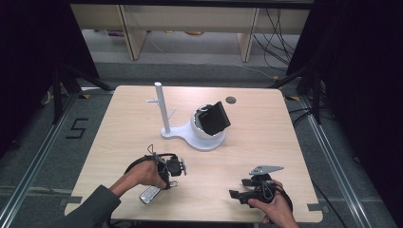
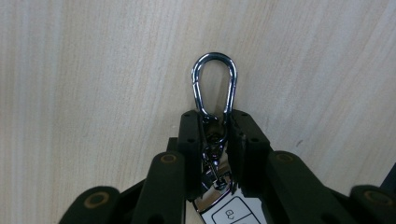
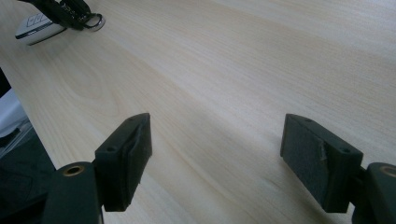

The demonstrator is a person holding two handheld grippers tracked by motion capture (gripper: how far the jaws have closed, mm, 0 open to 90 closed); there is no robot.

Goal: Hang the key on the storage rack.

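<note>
A car key fob [image 2: 229, 212] lies flat on the pale wooden table [image 1: 266, 137], its silver carabiner [image 2: 214, 84] pointing away from it. My left gripper [image 2: 215, 123] is shut on the small swivel link between carabiner and fob. From above, the left gripper [image 1: 165, 182] sits near the table's front left, with the fob [image 1: 150, 194] beside the hand. Near the front right, my right gripper [image 1: 240, 188] rests low over bare wood. Its jaws [image 3: 217, 154] stand wide open with nothing between them, and the fob [image 3: 37, 28] shows far off at the top left.
A white stand with an upright post [image 1: 161, 109] and small pegs sits mid-table. Its round base [image 1: 202, 141] carries a white cup holding a black box [image 1: 214, 117]. A cable hole [image 1: 231, 99] lies behind it. Black frame legs flank the table.
</note>
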